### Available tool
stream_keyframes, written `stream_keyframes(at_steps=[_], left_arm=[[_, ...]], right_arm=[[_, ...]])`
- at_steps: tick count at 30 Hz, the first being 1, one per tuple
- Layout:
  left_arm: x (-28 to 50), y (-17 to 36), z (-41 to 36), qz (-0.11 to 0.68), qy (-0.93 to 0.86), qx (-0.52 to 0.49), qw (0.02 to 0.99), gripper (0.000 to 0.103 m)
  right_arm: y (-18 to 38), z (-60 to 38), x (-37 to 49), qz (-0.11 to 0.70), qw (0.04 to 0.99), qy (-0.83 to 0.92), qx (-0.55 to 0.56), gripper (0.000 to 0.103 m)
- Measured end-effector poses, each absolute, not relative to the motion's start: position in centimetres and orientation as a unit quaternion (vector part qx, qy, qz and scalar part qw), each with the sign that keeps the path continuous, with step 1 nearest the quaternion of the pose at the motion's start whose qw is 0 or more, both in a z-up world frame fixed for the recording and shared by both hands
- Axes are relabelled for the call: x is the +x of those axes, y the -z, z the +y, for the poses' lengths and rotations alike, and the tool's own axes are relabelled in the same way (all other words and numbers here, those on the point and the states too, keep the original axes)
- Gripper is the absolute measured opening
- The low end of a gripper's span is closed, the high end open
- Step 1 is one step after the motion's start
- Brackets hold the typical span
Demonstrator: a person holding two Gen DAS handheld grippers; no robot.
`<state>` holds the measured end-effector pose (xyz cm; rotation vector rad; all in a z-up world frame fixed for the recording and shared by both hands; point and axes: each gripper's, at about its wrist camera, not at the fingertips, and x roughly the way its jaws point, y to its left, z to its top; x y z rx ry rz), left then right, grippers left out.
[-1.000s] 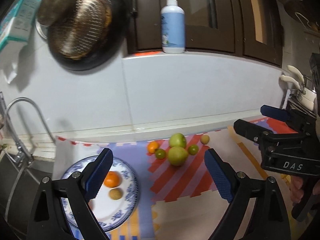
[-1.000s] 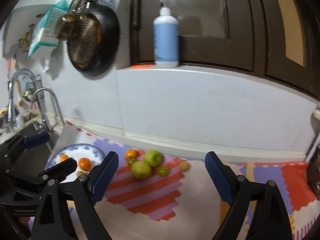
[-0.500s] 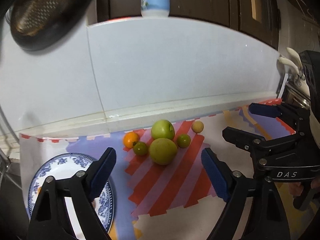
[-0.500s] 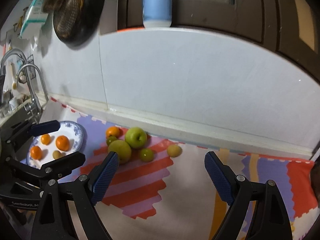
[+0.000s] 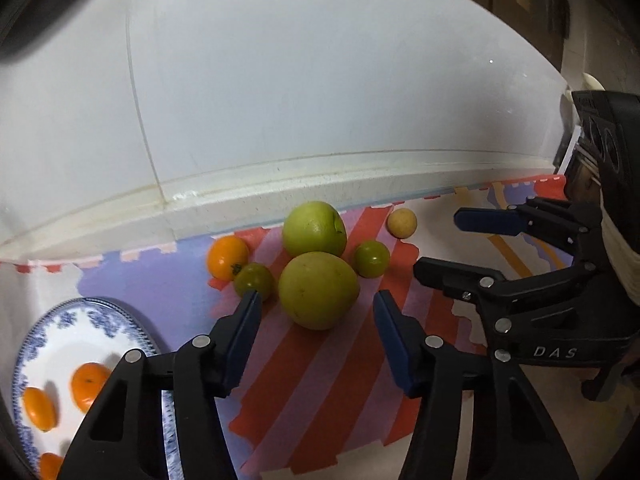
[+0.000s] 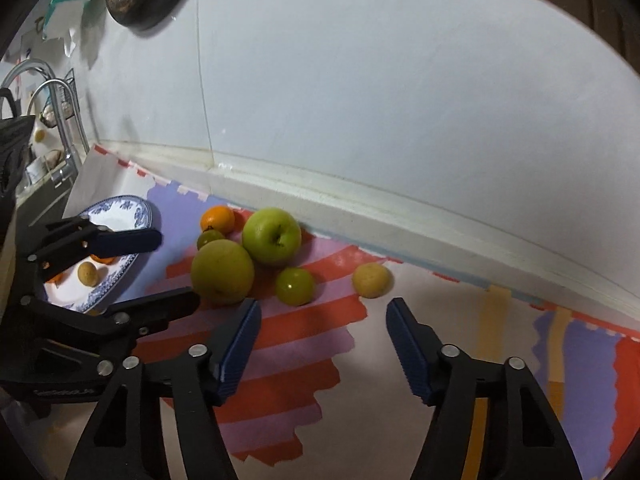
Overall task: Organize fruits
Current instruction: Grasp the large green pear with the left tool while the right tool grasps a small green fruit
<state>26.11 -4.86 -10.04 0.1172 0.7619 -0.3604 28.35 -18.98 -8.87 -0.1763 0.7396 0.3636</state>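
While I look down my left wrist, the left gripper (image 5: 316, 312) has just been closing its fingers (image 5: 244, 336), yet they are released: they stand either side of the pear (image 5: 318, 290) with gaps showing and nothing pressed. The pear lies on the striped mat (image 5: 304, 392), touching the apple (image 5: 315, 229) behind it, with a green fruit (image 5: 254, 280) close by its left and another (image 5: 372, 258) to its right; an orange (image 5: 227, 257) sits further left and a small yellow fruit (image 5: 401, 223) further right, near the wall. The plate (image 5: 100, 320) at lower left already carries oranges. To grip well, I judge I should slide forward until the pads sit at the pear's widest part, keep the left finger clear of the green fruit beside it, then squeeze gently and lift straight up so the apple is not rolled. Through my right wrist, the right gripper (image 6: 320, 320) has also just been closing, and its fingers (image 6: 404, 336) hold nothing; only bare mat (image 6: 280, 360) lies between them. The green fruit (image 6: 295, 286) and the yellow one (image 6: 371, 279) sit just ahead, apart from each other. I would pick one, centre on it, and narrow further before contact, since both are small and could roll off across the surface (image 6: 440, 308). The left gripper (image 6: 172, 272) shows at left, near the plate (image 6: 120, 208).
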Motion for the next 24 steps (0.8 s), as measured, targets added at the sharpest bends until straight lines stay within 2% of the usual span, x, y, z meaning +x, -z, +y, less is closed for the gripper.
stream_keyframes(at_steps=[24], left_arm=[[29.3,11.7,-5.1,0.407,0.187,0.026,0.894,0.051]], right_arm=[[12.5,-17.4,32.8,0.411,0.877,-0.241,-0.068,0.042]])
